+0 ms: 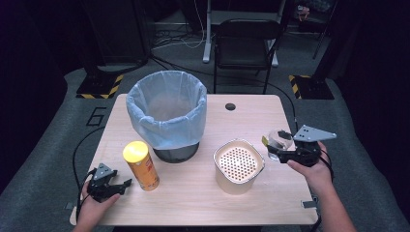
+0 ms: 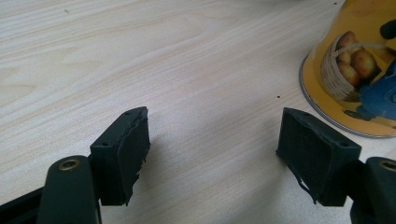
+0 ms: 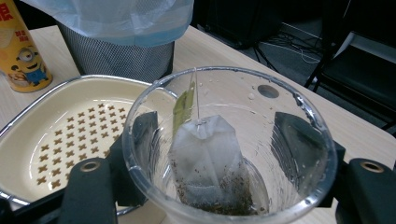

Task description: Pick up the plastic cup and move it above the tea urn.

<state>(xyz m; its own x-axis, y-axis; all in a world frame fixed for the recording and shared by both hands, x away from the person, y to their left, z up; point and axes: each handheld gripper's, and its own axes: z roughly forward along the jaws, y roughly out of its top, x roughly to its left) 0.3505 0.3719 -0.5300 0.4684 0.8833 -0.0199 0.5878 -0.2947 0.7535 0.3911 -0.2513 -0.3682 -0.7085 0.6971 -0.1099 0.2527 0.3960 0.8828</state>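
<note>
Evidently the job in hand is clearing a used cup. Right gripper (image 1: 284, 147), at the right of the high view, clamps a clear plastic cup (image 3: 229, 144) between its two jaws; the pads press on opposite sides of the wall. Cup is held upright, mouth up, which keeps the wet tea bag (image 3: 210, 168) and its string inside. Cup hangs clear of the table (image 1: 193, 198), just right of the cream strainer bowl (image 1: 239, 164).

Left gripper (image 1: 110, 186), lower left of the high view, rests low over bare wood, jaws standing apart with nothing between them (image 2: 212, 149). It looks parked, out of the working path.

Room for moving:
- Lined bin (image 1: 167, 113) stands upper centre, mouth open and wide; probable target for the tea bag.
- Strainer bowl sits between cup and bin; a carry toward the bin likely has to pass over its rim.
- Yellow chip can (image 1: 141, 165) stands upright at the lower left of the bin, just beside the left gripper; tall and easy to topple.
- Right table edge lies near the right hand; little margin there.
- Front strip of table, lower centre, is open.
</note>
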